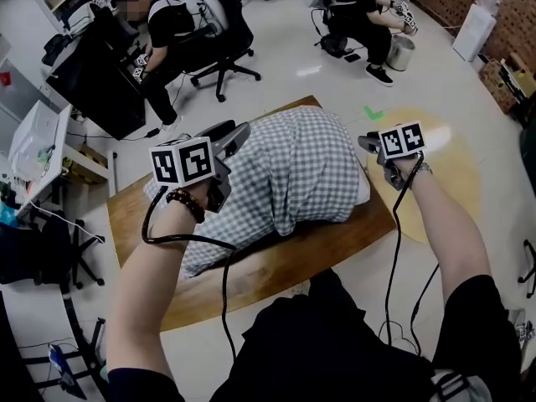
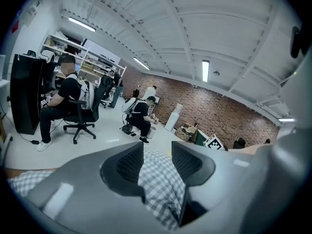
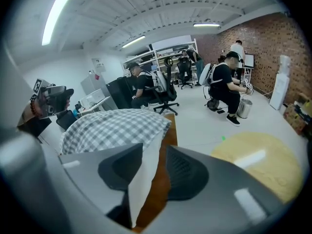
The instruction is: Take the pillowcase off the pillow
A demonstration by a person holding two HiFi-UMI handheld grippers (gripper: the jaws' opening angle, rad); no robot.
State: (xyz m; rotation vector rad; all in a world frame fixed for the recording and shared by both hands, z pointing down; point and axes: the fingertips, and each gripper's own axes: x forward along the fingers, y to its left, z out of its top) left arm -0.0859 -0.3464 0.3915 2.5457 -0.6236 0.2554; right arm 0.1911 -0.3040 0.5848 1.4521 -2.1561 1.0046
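Note:
A pillow in a grey-checked pillowcase (image 1: pixel 293 170) lies across the wooden table (image 1: pixel 335 241). My left gripper (image 1: pixel 224 174) is at the pillow's left end. In the left gripper view the checked cloth (image 2: pixel 158 184) lies loosely in the gap of the left gripper (image 2: pixel 157 162), whose jaws stand apart. My right gripper (image 1: pixel 374 149) is at the pillow's right end, where the bare white pillow (image 1: pixel 361 193) sticks out of the case. In the right gripper view the right gripper (image 3: pixel 155 152) pinches that white corner (image 3: pixel 144 179), with the pillowcase (image 3: pixel 114 128) beyond it.
A round yellow mat (image 1: pixel 452 166) lies on the floor right of the table. Two people sit behind the table, one on an office chair (image 1: pixel 226 48) and one beside a metal bucket (image 1: pixel 400 53). A cluttered desk (image 1: pixel 42 141) stands at the left. Cables hang from both grippers.

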